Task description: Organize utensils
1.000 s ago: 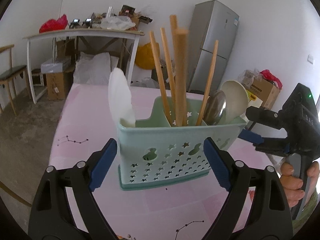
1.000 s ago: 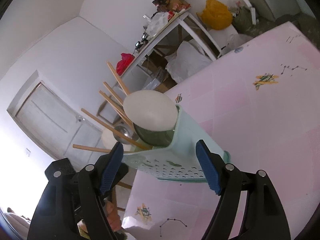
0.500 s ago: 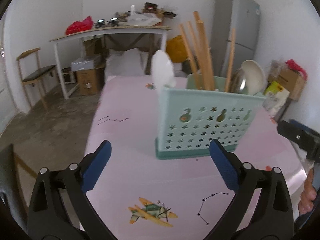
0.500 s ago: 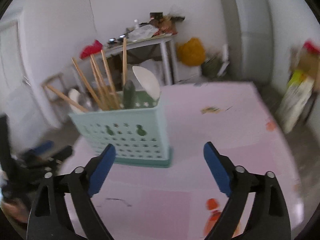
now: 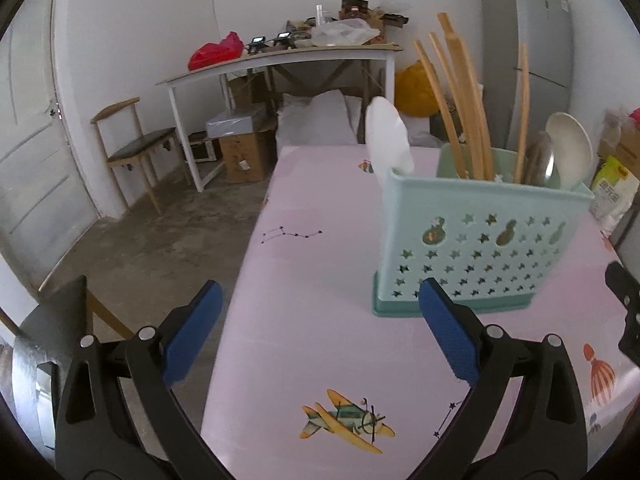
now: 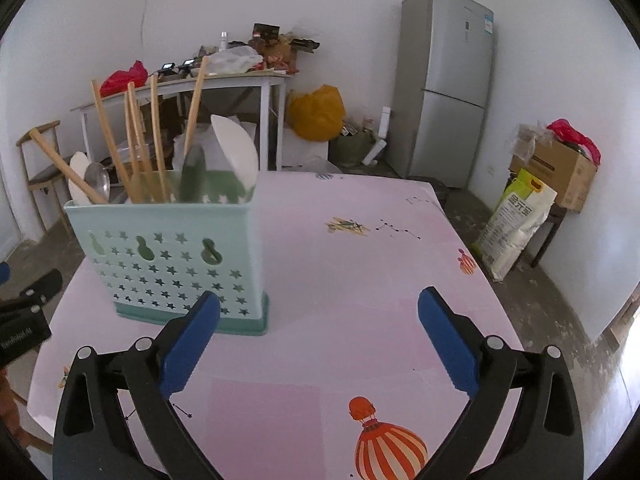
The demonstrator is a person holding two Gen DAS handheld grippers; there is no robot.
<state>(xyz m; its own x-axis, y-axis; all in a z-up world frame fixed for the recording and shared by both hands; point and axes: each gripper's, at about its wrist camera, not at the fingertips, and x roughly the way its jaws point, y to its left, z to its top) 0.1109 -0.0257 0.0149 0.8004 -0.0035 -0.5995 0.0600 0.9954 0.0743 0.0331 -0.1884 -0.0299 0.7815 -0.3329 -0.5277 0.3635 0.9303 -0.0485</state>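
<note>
1. Two tools are in my hands: my left hand-held gripper [image 5: 320, 336] and my right hand-held gripper [image 6: 320, 336]. Both have their blue pads spread wide and hold nothing.
2. My landmark is the mint-green utensil caddy [image 5: 476, 248], which stands upright on the pink surface [image 5: 312, 272].
3. My left hand-held gripper hangs just short of the caddy. Its right pad [image 5: 448, 332] overlaps the caddy's base in the left wrist view; I cannot tell whether they touch.
4. My right hand-held gripper sits on the caddy's other side. Its left pad [image 6: 190, 344] is just in front of the caddy's base corner in the right wrist view; contact cannot be judged.
5. Inside the caddy stand several wooden chopsticks [image 5: 460, 104], a metal spoon [image 5: 540, 156] and a white ladle [image 5: 570, 148].
6. One white spoon [image 5: 388, 136] rises from the caddy's end compartment, away from the ladle.
7. Behind the caddy stands a grey refrigerator [image 6: 444, 80].
</note>
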